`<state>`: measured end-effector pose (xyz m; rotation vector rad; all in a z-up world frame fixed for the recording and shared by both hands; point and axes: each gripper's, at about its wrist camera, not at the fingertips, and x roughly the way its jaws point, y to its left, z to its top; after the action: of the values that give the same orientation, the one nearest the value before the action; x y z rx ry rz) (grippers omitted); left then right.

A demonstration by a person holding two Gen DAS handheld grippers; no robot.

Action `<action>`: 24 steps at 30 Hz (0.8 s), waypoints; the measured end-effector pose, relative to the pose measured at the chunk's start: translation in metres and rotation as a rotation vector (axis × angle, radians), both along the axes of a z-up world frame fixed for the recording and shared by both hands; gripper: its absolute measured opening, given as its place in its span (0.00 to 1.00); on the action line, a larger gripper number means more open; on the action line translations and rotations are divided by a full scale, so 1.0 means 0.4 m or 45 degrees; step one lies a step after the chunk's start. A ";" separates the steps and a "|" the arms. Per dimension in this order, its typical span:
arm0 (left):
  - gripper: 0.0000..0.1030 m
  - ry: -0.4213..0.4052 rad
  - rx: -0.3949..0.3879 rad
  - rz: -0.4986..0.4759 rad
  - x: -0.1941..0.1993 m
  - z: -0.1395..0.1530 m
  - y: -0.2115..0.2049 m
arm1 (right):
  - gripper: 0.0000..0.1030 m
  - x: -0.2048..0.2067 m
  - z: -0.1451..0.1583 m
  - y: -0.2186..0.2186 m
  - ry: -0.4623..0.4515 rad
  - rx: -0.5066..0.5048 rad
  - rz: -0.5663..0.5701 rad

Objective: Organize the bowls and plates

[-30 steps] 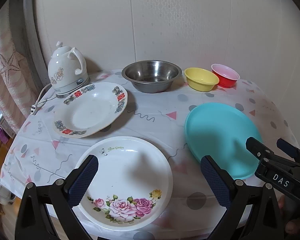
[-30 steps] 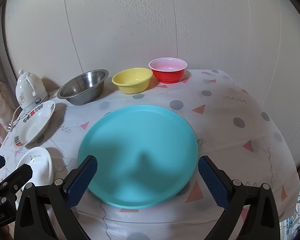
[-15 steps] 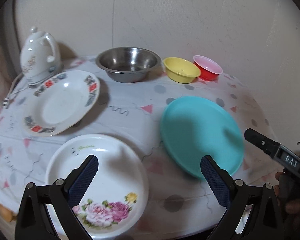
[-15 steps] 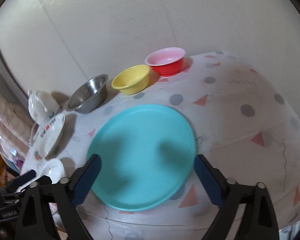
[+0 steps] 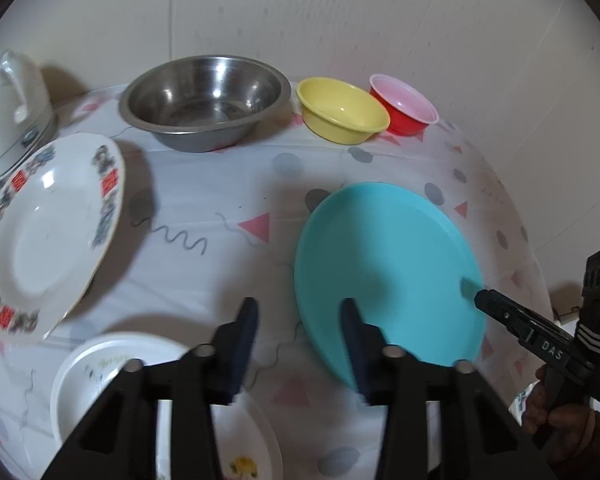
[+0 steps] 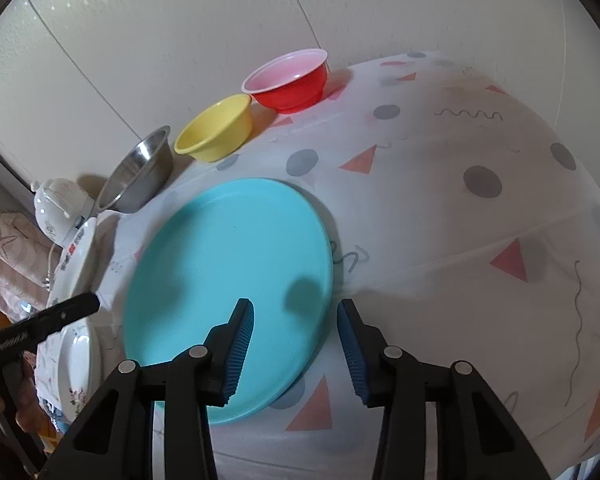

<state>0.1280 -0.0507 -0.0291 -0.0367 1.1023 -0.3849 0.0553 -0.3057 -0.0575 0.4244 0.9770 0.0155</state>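
now | left gripper (image 5: 298, 344) narrowed, empty | right gripper (image 6: 294, 350) narrowed over teal plate's (image 6: 228, 280) rim, unpinched

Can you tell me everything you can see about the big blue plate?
The blue plate is round, wide and shallow, plain turquoise with a low raised rim, and looks like smooth plastic. It is empty and lies flat, right side up, on the patterned tablecloth, in front of the bowls. Gripper shadows fall on it. Nothing holds it.
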 end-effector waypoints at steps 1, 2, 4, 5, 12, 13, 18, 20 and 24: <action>0.36 0.014 0.015 -0.001 0.012 -0.007 -0.006 | 0.43 0.001 -0.004 -0.003 0.004 -0.002 0.001; 0.36 0.026 0.017 -0.001 0.020 -0.013 -0.009 | 0.43 0.003 -0.008 -0.006 0.007 -0.002 0.002; 0.33 0.055 0.031 -0.004 0.044 -0.028 -0.019 | 0.40 0.007 -0.011 -0.006 0.004 -0.019 0.008; 0.32 0.065 0.041 -0.003 0.052 -0.035 -0.022 | 0.40 0.007 -0.009 -0.008 0.005 -0.021 0.008; 0.25 0.117 0.068 -0.072 0.081 -0.075 -0.074 | 0.29 0.010 -0.007 0.004 0.009 -0.075 0.030; 0.24 0.105 0.077 -0.069 0.080 -0.074 -0.077 | 0.29 0.012 -0.007 0.005 0.009 -0.086 0.031; 0.24 0.070 0.071 -0.039 0.081 -0.070 -0.052 | 0.26 0.026 -0.009 0.004 0.025 -0.038 0.038; 0.24 0.066 0.041 -0.011 0.086 -0.061 -0.027 | 0.26 0.035 -0.005 0.016 0.024 -0.030 0.058; 0.24 0.035 0.043 0.043 0.104 -0.041 0.023 | 0.26 0.073 0.007 0.062 0.010 -0.035 0.109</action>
<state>0.1698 -0.0417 -0.0454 -0.0306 1.1336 -0.3362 0.0847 -0.2809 -0.0549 0.3577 1.0015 0.0778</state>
